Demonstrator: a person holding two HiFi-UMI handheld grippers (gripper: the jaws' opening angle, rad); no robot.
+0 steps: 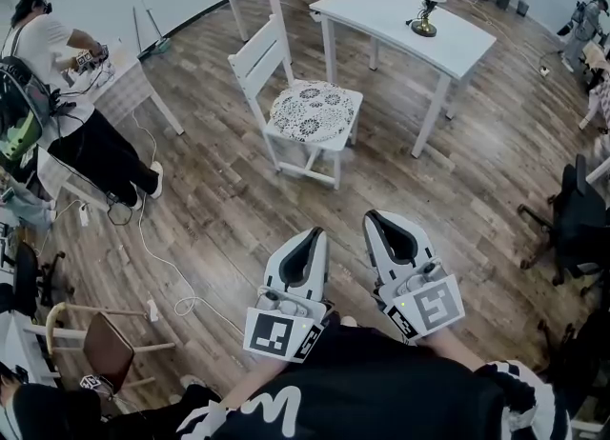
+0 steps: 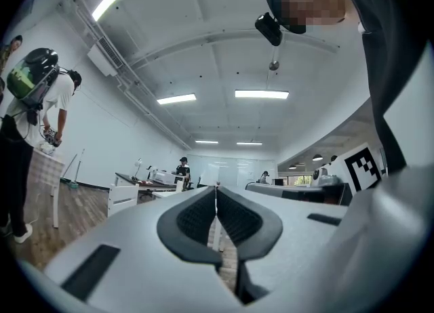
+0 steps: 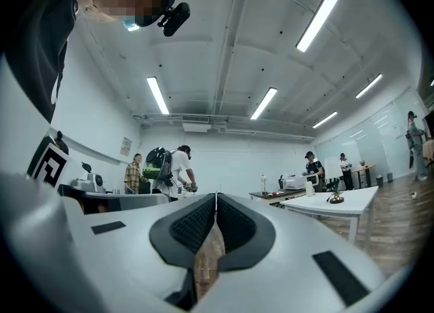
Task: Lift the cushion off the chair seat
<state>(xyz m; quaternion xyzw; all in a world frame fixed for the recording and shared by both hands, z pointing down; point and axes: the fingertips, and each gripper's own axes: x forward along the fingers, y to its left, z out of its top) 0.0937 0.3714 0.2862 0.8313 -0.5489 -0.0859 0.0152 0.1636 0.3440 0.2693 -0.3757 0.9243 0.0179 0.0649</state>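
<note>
Head view: nothing lifted yet. The patterned cushion [image 1: 313,110] lies on the white chair [image 1: 259,57] at twelve o'clock, well apart from my left gripper [image 1: 315,234] and right gripper [image 1: 374,218], both pinched together, empty.

Pair of hand-held two-jaw tools, left gripper [image 1: 316,232] and right gripper [image 1: 374,215]: smooth pale-grey moulded plastic shells narrowing to a blunt tip. Each jaw is lined with a black ribbed rubber pad [image 2: 196,218] and has flat black rectangular insets on the outer flanks. At the rear of each sits a white marker cube [image 1: 278,333] printed with black square codes. Clothing: black top [image 1: 381,386] with large white print [image 1: 272,408] at the left front, and a black-and-white patterned sleeve [image 1: 510,386] on the right.
</note>
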